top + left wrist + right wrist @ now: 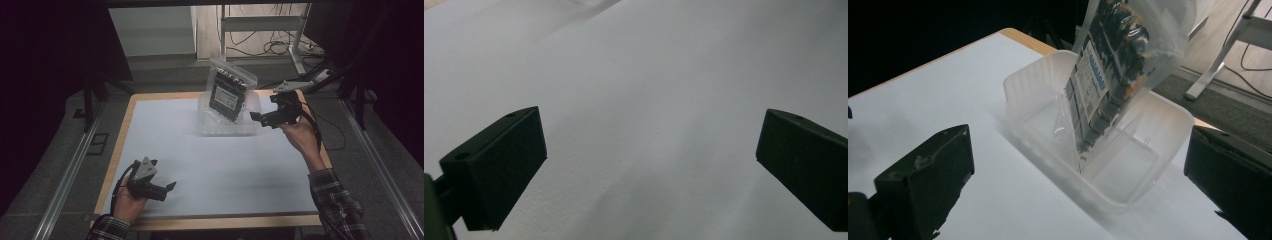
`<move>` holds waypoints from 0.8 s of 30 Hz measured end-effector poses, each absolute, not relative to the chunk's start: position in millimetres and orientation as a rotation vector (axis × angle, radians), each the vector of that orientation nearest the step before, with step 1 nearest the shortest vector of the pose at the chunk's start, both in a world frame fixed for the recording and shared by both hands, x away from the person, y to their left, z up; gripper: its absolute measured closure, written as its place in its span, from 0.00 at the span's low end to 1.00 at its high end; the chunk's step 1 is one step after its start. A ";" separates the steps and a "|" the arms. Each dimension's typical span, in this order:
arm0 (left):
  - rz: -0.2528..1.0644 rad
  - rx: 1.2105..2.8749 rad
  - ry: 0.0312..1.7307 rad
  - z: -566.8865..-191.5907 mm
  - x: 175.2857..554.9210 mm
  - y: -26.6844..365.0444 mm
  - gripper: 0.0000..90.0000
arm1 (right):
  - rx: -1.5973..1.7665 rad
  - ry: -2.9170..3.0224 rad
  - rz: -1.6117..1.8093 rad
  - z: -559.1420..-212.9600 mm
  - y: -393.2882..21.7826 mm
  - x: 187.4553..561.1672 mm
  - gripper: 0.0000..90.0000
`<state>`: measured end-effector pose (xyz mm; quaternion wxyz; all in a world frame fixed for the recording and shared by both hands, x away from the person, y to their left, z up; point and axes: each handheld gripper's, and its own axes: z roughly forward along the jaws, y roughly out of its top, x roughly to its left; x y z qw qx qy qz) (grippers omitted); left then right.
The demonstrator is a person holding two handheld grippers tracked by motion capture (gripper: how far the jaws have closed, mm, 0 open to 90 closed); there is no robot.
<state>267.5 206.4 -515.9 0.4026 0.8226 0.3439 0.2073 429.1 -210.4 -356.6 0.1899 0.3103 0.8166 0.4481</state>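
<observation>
A clear plastic tub [206,129] [1048,82] sits at the far middle of the white table top [220,165]. A clear zip bag [229,90] [1108,70] of dark parts with a blue-and-white label stands upright in it, leaning on the far wall. My right gripper [260,119] [1078,185] hovers open just right of the tub, nothing between its jaws. My left gripper [167,189] [651,175] rests low at the near left, open over the bare white surface.
The table has a wooden rim [122,130]. Behind it stand a metal desk frame [260,22] and cables [280,47] on the floor. Metal rails [70,170] run along both sides of the table.
</observation>
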 end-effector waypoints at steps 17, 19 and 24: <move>0.532 2.091 0.868 -516.1 267.4 205.7 0.00 | 0.885 2.340 1.254 -394.8 -229.2 376.9 0.01; 0.532 2.092 0.867 -516.2 267.4 205.5 0.00 | 0.891 2.353 1.248 -400.5 -231.2 372.3 0.01; 0.535 2.093 0.867 -516.4 267.5 205.4 0.00 | 0.891 2.370 1.254 -416.2 -235.1 359.3 0.02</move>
